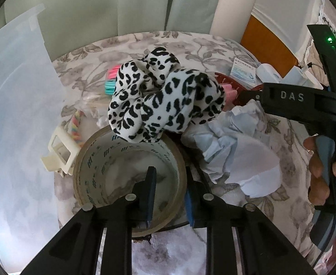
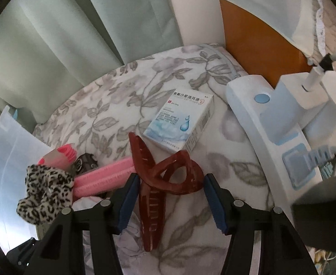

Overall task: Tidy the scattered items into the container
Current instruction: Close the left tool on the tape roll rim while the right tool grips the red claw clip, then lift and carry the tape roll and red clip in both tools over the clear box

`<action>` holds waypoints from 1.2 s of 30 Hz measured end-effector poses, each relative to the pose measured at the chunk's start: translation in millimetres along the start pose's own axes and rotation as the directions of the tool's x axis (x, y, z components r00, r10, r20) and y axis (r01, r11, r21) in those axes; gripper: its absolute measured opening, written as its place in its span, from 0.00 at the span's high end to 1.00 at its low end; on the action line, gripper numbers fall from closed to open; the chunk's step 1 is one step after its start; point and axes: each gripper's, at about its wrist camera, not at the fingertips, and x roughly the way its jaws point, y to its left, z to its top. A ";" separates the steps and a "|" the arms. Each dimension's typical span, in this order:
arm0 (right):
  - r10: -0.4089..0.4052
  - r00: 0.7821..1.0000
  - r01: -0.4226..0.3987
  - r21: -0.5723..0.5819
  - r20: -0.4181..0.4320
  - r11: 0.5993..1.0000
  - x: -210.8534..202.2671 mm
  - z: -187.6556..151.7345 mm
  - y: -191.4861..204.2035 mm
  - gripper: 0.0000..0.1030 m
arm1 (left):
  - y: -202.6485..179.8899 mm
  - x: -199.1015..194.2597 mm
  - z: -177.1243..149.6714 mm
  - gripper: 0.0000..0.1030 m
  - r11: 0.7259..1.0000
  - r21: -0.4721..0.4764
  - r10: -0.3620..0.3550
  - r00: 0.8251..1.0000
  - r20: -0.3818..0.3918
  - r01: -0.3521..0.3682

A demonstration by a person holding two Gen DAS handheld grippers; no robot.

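Note:
My left gripper (image 1: 170, 171) straddles the near wall of a brown tape roll (image 1: 103, 167). One finger is inside the ring, where a strip of cloth shows beside its pad, and the other rests against the outside. A leopard-print scrunchie (image 1: 165, 98) lies on the roll's far rim. In the right wrist view my right gripper (image 2: 171, 178) brackets a dark red hair claw (image 2: 168, 178) lying on the floral cloth, with both pads meeting its looped handles. The translucent container (image 1: 19, 114) stands at the left, and its wall (image 2: 12, 151) also appears in the right wrist view.
Pink rollers (image 2: 103, 178), a medicine box (image 2: 181, 123) and a white power strip (image 2: 271, 137) with plugs surround the claw. Crumpled paper (image 1: 236, 146), a cream clip (image 1: 60, 153) and pink and teal clips (image 1: 111, 80) lie near the tape. A person's hand (image 1: 319, 171) holds the right gripper.

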 end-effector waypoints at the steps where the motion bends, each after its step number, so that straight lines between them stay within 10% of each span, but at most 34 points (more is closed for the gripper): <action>1: 0.003 1.000 -0.003 0.002 0.001 1.000 1.9 1.5 0.1 0.41 | 0.4 0.3 0.4 0.78 1.000 -0.004 -0.001 1.000 0.000 0.001; 36: 0.071 0.989 -0.082 0.089 0.127 0.993 -82.1 -26.0 -12.5 0.50 | -14.2 -50.8 -9.9 0.92 0.997 -0.030 -0.075 0.996 0.050 0.076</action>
